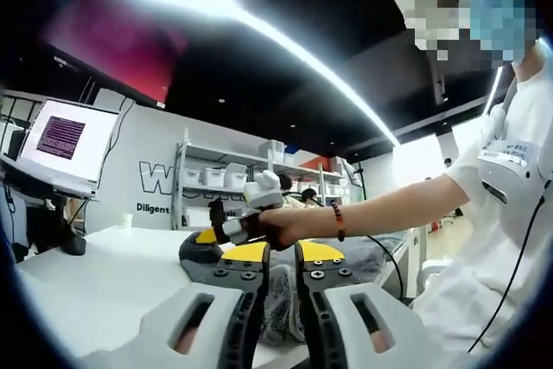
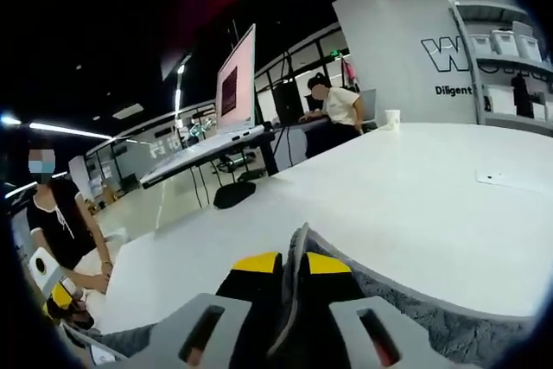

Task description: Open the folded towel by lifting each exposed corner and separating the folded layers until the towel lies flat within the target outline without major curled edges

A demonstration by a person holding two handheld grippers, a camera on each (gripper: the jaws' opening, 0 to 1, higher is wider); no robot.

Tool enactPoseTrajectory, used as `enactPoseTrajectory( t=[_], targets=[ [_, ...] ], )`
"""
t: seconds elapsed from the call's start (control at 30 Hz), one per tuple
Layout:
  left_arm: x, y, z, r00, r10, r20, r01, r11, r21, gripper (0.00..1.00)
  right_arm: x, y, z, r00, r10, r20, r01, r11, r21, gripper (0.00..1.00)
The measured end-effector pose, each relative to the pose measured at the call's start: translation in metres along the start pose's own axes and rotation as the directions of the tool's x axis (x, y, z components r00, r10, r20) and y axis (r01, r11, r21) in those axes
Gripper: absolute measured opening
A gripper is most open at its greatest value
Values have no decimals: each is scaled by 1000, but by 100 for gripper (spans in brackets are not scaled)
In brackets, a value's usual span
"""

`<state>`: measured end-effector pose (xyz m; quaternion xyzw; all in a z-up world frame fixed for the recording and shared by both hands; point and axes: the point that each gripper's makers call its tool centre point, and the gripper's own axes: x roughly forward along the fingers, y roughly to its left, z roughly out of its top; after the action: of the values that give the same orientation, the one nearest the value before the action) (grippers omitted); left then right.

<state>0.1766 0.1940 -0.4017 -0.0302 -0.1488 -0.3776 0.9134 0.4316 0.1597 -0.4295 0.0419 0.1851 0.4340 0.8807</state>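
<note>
A grey towel [image 1: 281, 304] is pinched between the yellow-tipped jaws of my left gripper [image 1: 282, 252], which is shut on it. More of the towel [image 1: 380, 252] lies on the white table [image 1: 104, 283] behind. A hand holds my right gripper [image 1: 226, 231] just beyond the left one's tips. In the right gripper view, a raised edge of the towel [image 2: 299, 244] stands between the jaws of my right gripper [image 2: 292, 263], which is shut on it. The towel [image 2: 415, 308] trails off to the lower right. My left gripper [image 2: 54, 291] is at the far lower left.
A laptop [image 2: 238, 84] on a stand, a black mouse [image 2: 233, 194] and a small cup [image 2: 393, 118] sit on the far part of the table [image 2: 389, 196]. A person [image 2: 341, 105] sits beyond it. Shelves with white bins [image 1: 225, 177] line the wall.
</note>
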Motion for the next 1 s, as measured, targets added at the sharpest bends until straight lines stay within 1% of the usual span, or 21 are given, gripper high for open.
enactPoseTrajectory(
  t=[0.03, 0.07, 0.13, 0.2, 0.33, 0.4, 0.5, 0.53, 0.57, 0.6, 0.77, 0.87, 1.0],
  targets=[
    [1, -3, -3, 1000, -7, -16, 8, 1000, 15, 11, -2, 0, 0, 1000, 2, -3, -2, 1000, -3, 4],
    [2, -4, -5, 999, -9, -31, 9, 1000, 14, 11, -3, 0, -1, 1000, 3, -4, -3, 1000, -1, 4],
    [2, -5, -7, 999, -7, -44, 8, 1000, 24, 12, -5, 0, -1, 1000, 3, 0, -3, 1000, 6, 4],
    [2, -2, -9, 999, 8, -54, -7, 1000, 21, 11, -4, 1, -2, 1000, 10, -5, -10, 1000, 3, 4],
    [4, 3, -19, 994, 30, -103, -28, 999, 23, 12, -5, 1, -6, 1000, 4, -8, -4, 1000, 1, 4],
    [4, 3, -21, 993, 35, -111, -32, 999, 26, 12, -5, 1, -8, 1000, 4, -13, -4, 1000, 1, 4],
    [5, 7, -27, 989, 47, -138, -44, 999, 27, 10, -6, 0, -10, 1000, 2, -19, -2, 1000, 4, 2],
    [4, 9, -29, 987, 59, -152, -56, 998, 22, 8, -6, -1, -11, 1000, -1, -20, 1, 1000, 4, 0],
    [3, 9, -29, 986, 64, -152, -61, 998, 27, 4, -6, -2, -12, 1000, -6, -21, 6, 1000, 4, 0],
    [2, 13, -27, 987, 82, -141, -78, 996, 32, 3, -7, -4, -13, 1000, -15, -24, 15, 1000, 8, 0],
    [-5, 16, -20, 989, 98, -111, -97, 995, 15, 2, -7, -6, -12, 999, -31, -13, 31, 999, 10, 0],
    [-8, 20, -19, 988, 118, -103, -117, 993, 14, 2, -6, -3, -12, 1000, -16, -10, 16, 999, 29, 0],
    [-14, 23, -17, 987, 132, -93, -132, 991, 8, 2, -5, -3, -10, 1000, -18, -2, 18, 999, 29, 0]
  ],
)
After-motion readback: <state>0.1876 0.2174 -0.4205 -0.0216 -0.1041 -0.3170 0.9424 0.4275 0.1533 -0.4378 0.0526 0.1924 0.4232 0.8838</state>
